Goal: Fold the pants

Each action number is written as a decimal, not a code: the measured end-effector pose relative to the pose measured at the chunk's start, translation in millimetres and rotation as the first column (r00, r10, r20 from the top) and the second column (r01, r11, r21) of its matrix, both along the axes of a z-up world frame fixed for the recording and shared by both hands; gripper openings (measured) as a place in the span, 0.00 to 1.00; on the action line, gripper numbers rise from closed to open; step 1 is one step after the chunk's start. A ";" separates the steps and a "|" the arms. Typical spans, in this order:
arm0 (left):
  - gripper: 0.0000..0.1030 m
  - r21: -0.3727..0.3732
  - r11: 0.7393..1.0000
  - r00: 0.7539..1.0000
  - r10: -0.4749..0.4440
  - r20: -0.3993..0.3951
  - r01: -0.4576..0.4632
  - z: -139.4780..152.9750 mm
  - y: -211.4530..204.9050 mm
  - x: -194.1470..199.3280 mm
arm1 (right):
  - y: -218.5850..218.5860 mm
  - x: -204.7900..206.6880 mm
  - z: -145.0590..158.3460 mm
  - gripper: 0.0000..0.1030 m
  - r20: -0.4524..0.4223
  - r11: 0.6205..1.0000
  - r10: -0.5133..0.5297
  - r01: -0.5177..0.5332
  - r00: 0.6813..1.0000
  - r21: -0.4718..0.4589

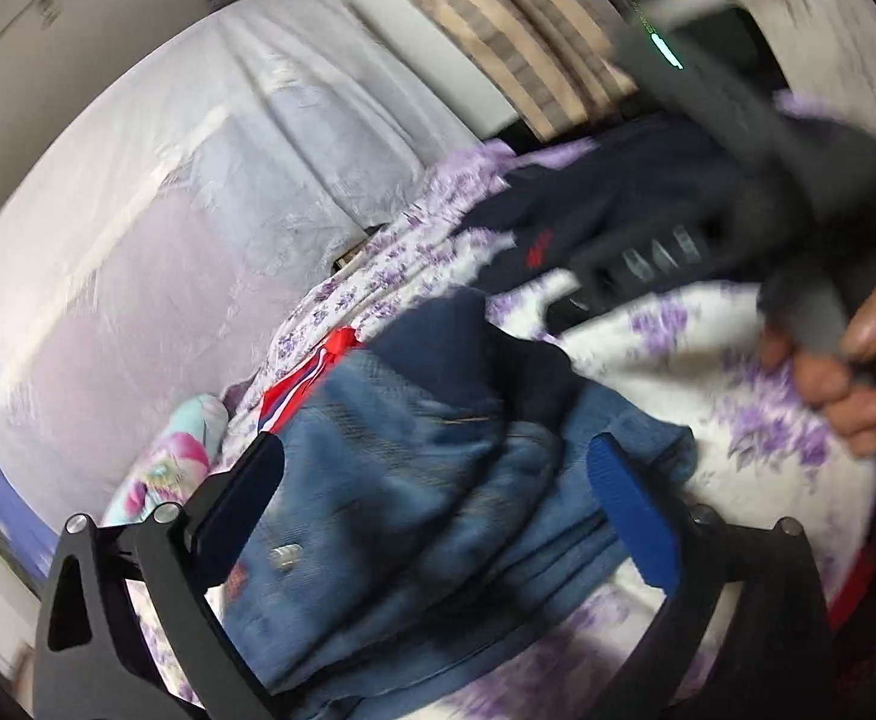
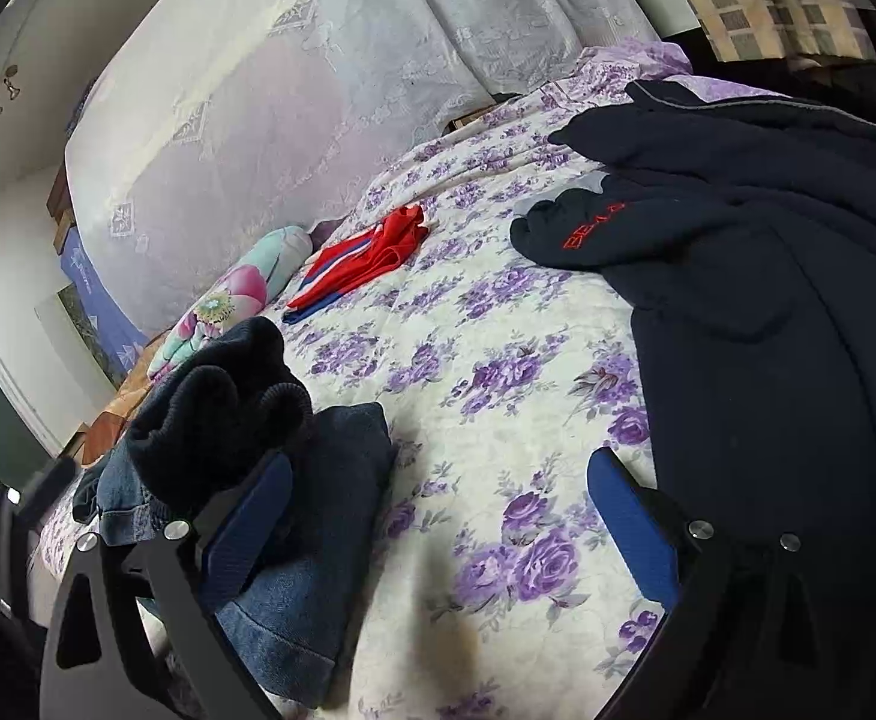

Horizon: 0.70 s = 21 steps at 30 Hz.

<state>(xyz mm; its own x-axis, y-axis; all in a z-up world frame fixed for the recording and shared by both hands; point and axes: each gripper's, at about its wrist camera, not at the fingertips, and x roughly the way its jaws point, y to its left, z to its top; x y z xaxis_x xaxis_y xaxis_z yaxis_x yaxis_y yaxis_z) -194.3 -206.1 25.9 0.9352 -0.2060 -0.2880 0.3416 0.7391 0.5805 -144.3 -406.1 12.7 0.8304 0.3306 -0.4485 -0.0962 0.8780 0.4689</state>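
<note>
Your left gripper [image 1: 435, 504] stands with its jaws as wide as they go. The bundled jeans [image 1: 414, 516] lie between the blue pads, but neither pad presses on the denim, so you hold nothing there. Your right gripper [image 2: 438, 516] is spread wide too, over bare floral bedspread [image 2: 498, 372], gripping nothing; the jeans [image 2: 294, 516] sit just beside its left finger.

The jeans look like a folded stack with a dark knit piece [image 2: 216, 402] on top, set down at the near edge of the bed. The left view is blurred, so I can't say how neat that fold is. To my eye that pair is done and you are between garments.

The dark navy pants [image 2: 768, 276] with red lettering lie spread out past your right gripper. They look like the next job: reach for the waistband or a cuff, close on one layer only, and pull it flat before folding. Leave the red shorts [image 2: 372, 258] farther up the bed alone.
</note>
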 end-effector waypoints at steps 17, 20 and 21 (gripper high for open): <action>0.95 -0.265 0.930 0.936 0.168 -0.308 -0.254 14.9 116.2 96.1 | 101.2 -9.6 29.1 0.43 0.064 0.939 0.248 -0.224 0.967 -0.261; 0.95 -0.293 0.937 0.939 0.086 -0.334 -0.190 21.3 114.8 85.1 | 94.0 -33.6 33.8 0.42 0.027 0.928 0.295 -0.279 0.955 -0.245; 0.95 -0.275 0.949 0.938 0.056 -0.342 -0.156 20.1 109.9 81.3 | 94.5 -36.8 30.8 0.42 0.007 0.923 0.289 -0.277 0.957 -0.266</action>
